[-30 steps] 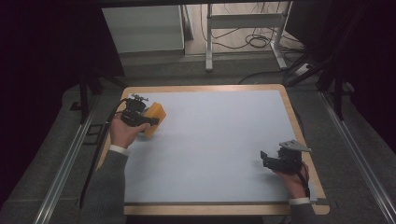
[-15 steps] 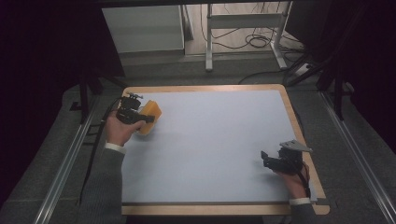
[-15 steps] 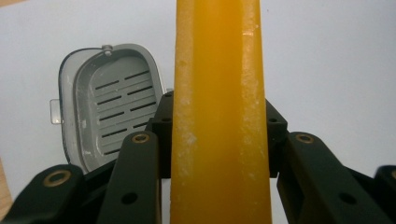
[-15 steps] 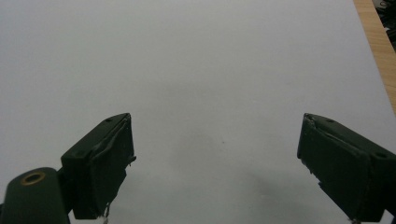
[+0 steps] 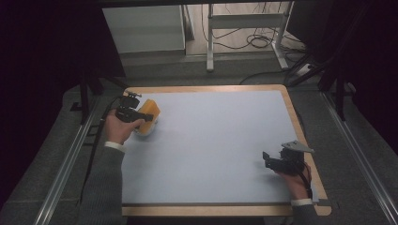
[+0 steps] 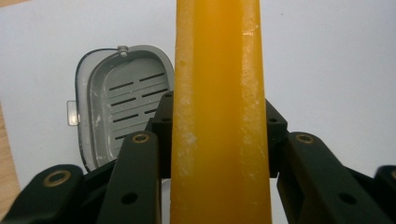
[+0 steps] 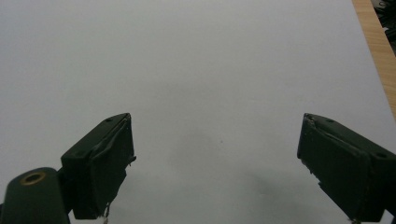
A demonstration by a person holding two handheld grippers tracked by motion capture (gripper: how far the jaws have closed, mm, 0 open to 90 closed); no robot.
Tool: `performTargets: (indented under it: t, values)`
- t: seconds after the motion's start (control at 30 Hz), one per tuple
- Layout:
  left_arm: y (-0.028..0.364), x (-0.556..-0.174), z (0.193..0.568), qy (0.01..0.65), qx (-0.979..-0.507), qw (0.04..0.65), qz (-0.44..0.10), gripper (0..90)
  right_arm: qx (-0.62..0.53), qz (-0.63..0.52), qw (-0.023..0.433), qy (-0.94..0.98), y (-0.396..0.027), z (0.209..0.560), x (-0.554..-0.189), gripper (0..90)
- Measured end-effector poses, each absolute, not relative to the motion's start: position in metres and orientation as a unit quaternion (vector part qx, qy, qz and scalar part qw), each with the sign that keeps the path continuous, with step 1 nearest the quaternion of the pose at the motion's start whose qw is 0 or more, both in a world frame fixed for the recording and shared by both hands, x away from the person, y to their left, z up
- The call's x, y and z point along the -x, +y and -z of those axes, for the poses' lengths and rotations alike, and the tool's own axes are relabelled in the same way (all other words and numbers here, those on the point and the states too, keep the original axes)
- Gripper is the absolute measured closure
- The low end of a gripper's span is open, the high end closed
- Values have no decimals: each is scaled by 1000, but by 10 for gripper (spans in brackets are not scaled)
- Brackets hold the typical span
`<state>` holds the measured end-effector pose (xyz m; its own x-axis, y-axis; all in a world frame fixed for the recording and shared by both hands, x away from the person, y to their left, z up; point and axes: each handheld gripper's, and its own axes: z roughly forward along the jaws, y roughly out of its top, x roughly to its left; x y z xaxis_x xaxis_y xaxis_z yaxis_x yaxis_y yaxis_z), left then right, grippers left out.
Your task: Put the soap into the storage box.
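Yellow block [image 6: 219,112]: clamped between the left tool's jaws near the table's far left corner; in the high view [image 5: 149,111] it sits just ahead of the left hand [image 5: 119,129].
Grey lid [image 6: 122,98]: the left gripper view shows a slotted grey tray or lid lying on the table beneath the block; from above, a pale blur [image 5: 145,131].
Left tool [image 5: 133,114]: clenched on the yellow block.
Right tool [image 7: 215,168]: released, jaws wide apart over bare table [image 5: 211,140]; high view puts it [image 5: 277,161] near the right edge.
Hard to make out: the block's ends, cut off.

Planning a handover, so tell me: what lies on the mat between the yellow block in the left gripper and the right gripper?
Nothing: in the high view the pale mat is bare between the yellow block and the open right gripper.
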<state>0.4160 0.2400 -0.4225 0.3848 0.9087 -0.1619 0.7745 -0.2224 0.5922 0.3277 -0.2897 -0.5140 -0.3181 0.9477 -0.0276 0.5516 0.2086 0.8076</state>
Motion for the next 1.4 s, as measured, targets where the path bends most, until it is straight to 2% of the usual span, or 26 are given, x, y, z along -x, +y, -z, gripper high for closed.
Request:
performTargets:
  t: [1.4]
  values:
    - [263,-450,446,590,-749,284,-99,610,-519,-359,275,726,-293,514,-328,108]
